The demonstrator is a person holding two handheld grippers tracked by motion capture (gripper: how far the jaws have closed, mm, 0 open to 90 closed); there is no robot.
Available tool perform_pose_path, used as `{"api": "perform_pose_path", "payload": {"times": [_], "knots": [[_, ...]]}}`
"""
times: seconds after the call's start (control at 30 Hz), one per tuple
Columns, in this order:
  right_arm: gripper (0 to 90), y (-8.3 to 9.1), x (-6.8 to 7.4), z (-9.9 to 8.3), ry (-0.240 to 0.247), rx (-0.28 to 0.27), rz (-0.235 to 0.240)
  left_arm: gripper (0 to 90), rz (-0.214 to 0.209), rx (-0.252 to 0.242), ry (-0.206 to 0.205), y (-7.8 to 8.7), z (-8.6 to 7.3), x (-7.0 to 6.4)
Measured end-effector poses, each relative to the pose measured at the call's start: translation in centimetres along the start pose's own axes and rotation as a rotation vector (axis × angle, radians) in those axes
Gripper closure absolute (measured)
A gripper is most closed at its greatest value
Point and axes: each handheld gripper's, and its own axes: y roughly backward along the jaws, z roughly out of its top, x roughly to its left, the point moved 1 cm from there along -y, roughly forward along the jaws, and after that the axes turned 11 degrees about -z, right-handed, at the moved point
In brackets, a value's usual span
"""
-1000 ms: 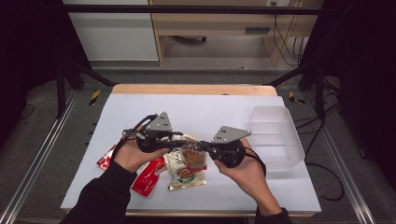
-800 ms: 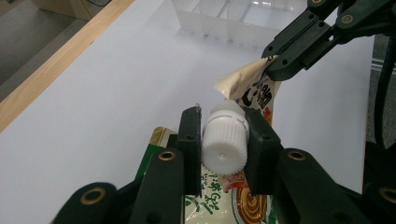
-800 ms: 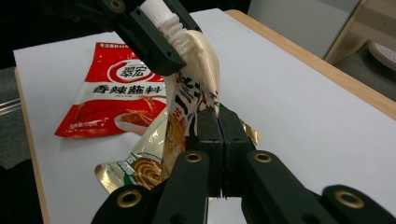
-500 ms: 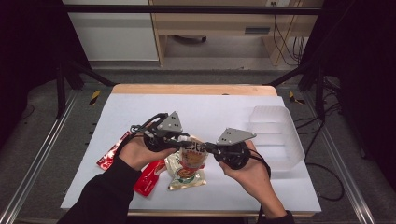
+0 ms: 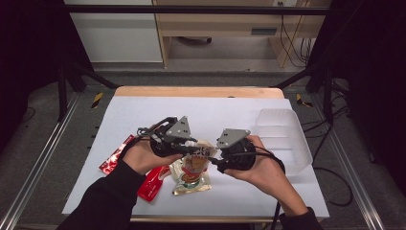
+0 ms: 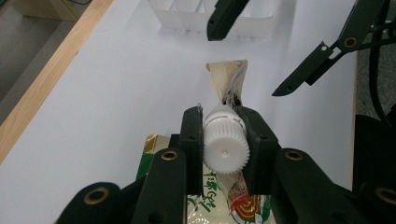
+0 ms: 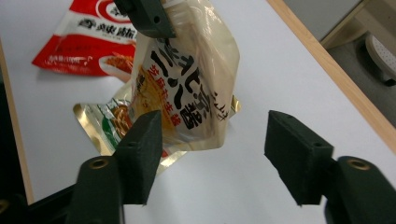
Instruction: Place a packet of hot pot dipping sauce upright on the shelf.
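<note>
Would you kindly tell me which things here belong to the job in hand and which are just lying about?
In use:
- spouted pouch, lifted off the table
- its white cap, clamped in the left gripper
- right gripper, jaws open beside the pouch

Lying about:
- flat gold-edged packet under the pouch
- red packets on the white table
- clear plastic bin, away from both grippers

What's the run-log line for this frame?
left claw: shut on spout pouch cap | spout pouch: lifted off table | right claw: open beside pouch | clear bin: far right
</note>
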Motion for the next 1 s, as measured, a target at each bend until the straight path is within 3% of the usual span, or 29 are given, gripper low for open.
{"api": "perform_pose_path", "payload": {"times": [0.13, 0.2, 0.23, 0.37, 0.73, 0.77, 0.87, 1.0], "knots": [[29.6, -0.4, -0.6, 0.9, 0.063, 0.046, 0.018, 73.1, -0.007, -0.001, -0.002, 0.0, 0.0, 0.1], [27.6, -0.5, -0.7, 1.2, 0.072, 0.061, 0.021, 73.1, -0.011, -0.003, -0.001, 0.0, -0.1, 0.1], [24.6, -0.8, -1.1, 1.5, 0.102, 0.087, 0.049, 73.1, -0.012, -0.003, 0.000, 0.0, -0.2, 0.1], [24.5, -1.3, -1.6, 2.1, 0.144, 0.120, 0.088, 73.1, -0.015, -0.003, -0.007, 0.0, -0.2, 0.1], [44.2, -2.0, -1.4, 3.7, 0.246, 0.159, 0.171, 73.1, -0.028, -0.009, -0.020, -0.2, -0.3, -0.1], [50.4, -2.1, -1.2, 3.9, 0.262, 0.164, 0.185, 73.1, -0.029, -0.008, -0.023, -0.2, -0.4, -0.1], [55.0, -2.2, -1.0, 4.0, 0.264, 0.171, 0.186, 73.1, -0.032, -0.013, -0.026, -0.1, -0.4, -0.2], [70.1, -2.2, -1.0, 4.0, 0.267, 0.167, 0.185, 73.0, -0.035, -0.020, -0.023, -0.1, -0.5, -0.2]]}}
